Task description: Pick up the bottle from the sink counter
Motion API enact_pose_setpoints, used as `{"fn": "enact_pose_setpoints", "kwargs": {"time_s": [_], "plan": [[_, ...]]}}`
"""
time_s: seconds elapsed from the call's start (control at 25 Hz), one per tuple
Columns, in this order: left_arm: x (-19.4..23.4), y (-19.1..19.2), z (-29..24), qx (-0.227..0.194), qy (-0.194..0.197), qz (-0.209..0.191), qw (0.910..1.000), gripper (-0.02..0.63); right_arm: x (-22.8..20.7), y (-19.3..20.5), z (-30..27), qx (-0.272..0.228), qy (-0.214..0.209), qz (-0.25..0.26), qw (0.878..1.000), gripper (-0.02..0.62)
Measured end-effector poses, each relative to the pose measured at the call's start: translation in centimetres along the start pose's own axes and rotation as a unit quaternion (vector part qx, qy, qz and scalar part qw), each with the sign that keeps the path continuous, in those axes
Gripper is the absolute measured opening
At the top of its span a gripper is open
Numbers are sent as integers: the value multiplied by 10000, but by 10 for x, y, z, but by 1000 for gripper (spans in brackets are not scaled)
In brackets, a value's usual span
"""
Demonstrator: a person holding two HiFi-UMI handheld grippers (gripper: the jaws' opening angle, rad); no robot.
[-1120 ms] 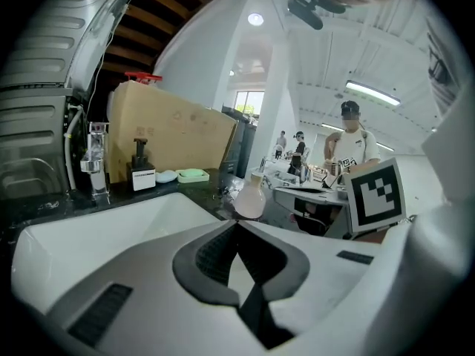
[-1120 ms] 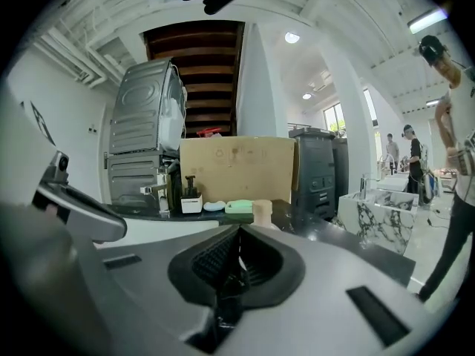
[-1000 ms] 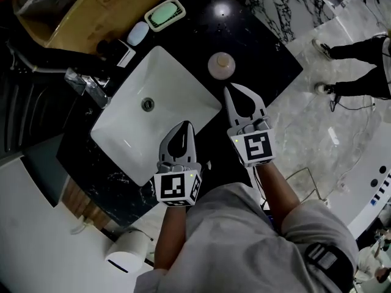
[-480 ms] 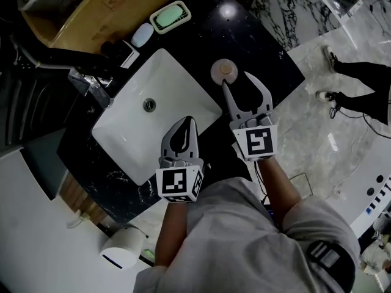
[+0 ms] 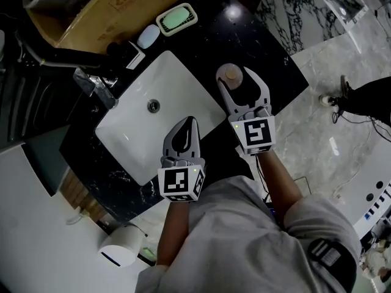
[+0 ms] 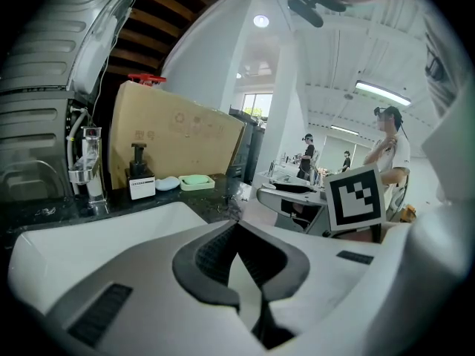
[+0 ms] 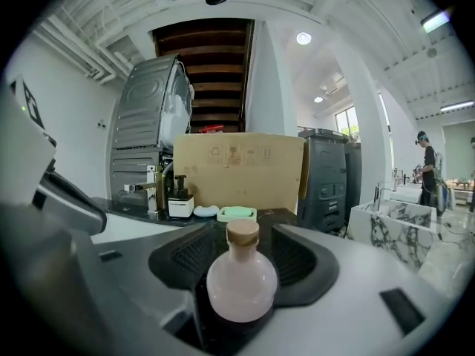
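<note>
Bottle (image 7: 241, 277): pale pink w/ tan cork top, on black counter (image 5: 244, 35) w/ white flecks; white sink (image 5: 140, 133) at its 8 o'clock. Head view, 12 o'clock: mint-green soap in cream soap dish (image 5: 176, 19); 11 o'clock: brown cardboard box (image 5: 91, 11). 1 o'clock: marble surface (image 5: 293, 8), white w/ black veins.

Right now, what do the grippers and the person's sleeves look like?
The left gripper and right gripper match: light grey moulded shells, with curved tapering fingers lined with black ribbed pads. Each carries a white cube with black square markers. The person wears a grey short-sleeved shirt.
</note>
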State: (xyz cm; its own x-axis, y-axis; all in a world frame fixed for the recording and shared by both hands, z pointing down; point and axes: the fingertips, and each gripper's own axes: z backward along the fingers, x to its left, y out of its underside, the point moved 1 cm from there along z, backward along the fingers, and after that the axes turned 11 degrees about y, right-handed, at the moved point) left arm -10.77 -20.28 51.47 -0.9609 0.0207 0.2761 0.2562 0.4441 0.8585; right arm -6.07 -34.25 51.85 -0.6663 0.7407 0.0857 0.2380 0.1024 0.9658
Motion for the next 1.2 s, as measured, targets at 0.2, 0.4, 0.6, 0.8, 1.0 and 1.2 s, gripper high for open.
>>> {"fn": "enact_pose_setpoints", "kwargs": {"time_s": [0.2,0.4,0.6,0.8,1.0,1.2], "plan": [[7,-2,0,-15,-83,24,10000,14,5,3,-8,62,-104,-94,9999,244],[15,-3,2,-30,-184,70,9998,14,5,4,-18,103,-86,-106,9999,253],[20,-4,1,-41,-250,91,9996,14,5,8,-26,153,-93,-63,9998,253],[24,-8,-1,-71,-274,111,9995,14,6,8,-33,175,-117,-72,9998,253],[26,-7,-1,-64,-298,142,9994,14,5,11,-37,309,22,-245,9992,253],[27,-3,-2,2,-305,148,9994,14,2,14,-37,330,77,-93,9994,252]]}}
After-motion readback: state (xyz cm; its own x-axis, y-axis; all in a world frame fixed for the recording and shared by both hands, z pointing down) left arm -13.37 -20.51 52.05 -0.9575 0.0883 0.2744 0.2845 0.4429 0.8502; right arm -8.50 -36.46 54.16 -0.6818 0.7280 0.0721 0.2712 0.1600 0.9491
